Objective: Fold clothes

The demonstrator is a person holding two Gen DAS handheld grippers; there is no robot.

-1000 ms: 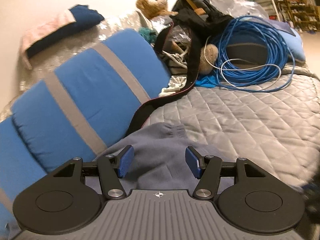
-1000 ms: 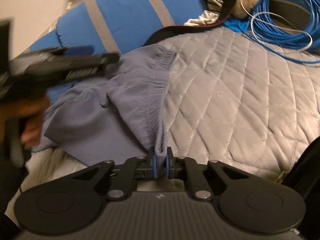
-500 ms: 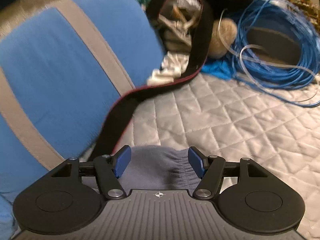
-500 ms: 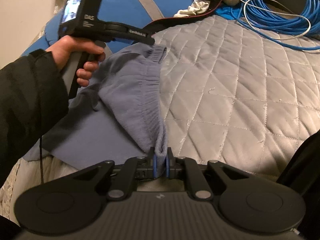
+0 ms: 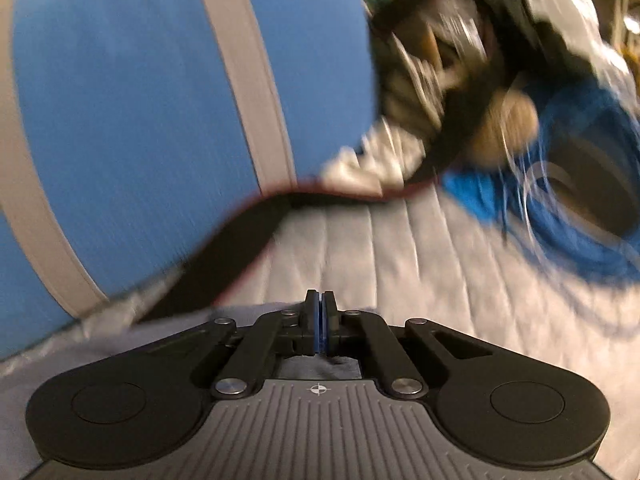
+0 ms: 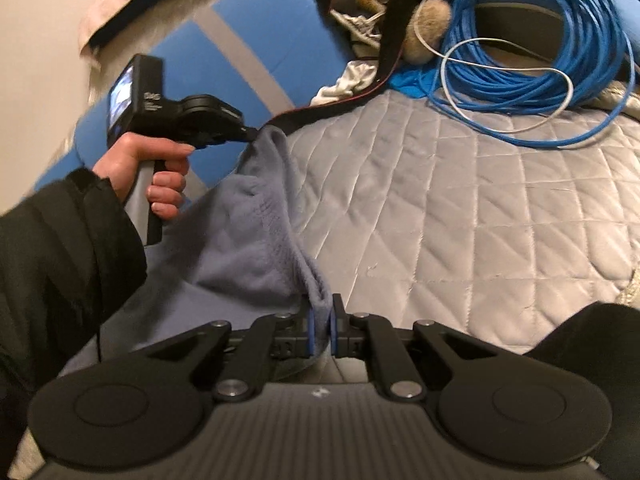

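A grey-blue garment [image 6: 248, 248] with a ribbed waistband lies on the quilted grey bedspread [image 6: 460, 220]. My right gripper [image 6: 320, 312] is shut on the garment's near corner, and the cloth stands up between its blue pads. In the right wrist view a hand [image 6: 160, 168] holds my left gripper [image 6: 250, 134], whose jaws are closing tight on the garment's far corner, so the edge stretches between both grippers. In the blurred left wrist view the left gripper [image 5: 319, 300] has its pads together above the garment [image 5: 180, 326].
A blue cushion with grey stripes [image 6: 248, 40] lies left of the garment. A black strap [image 6: 340, 104], a plush toy [image 6: 428, 28] and a coil of blue cable [image 6: 540, 60] crowd the far side. A dark sleeve [image 6: 60, 260] fills the left.
My left gripper moved forward over the garment to its far corner and went from wide open to shut there. The right gripper kept its grip and lifted slightly.
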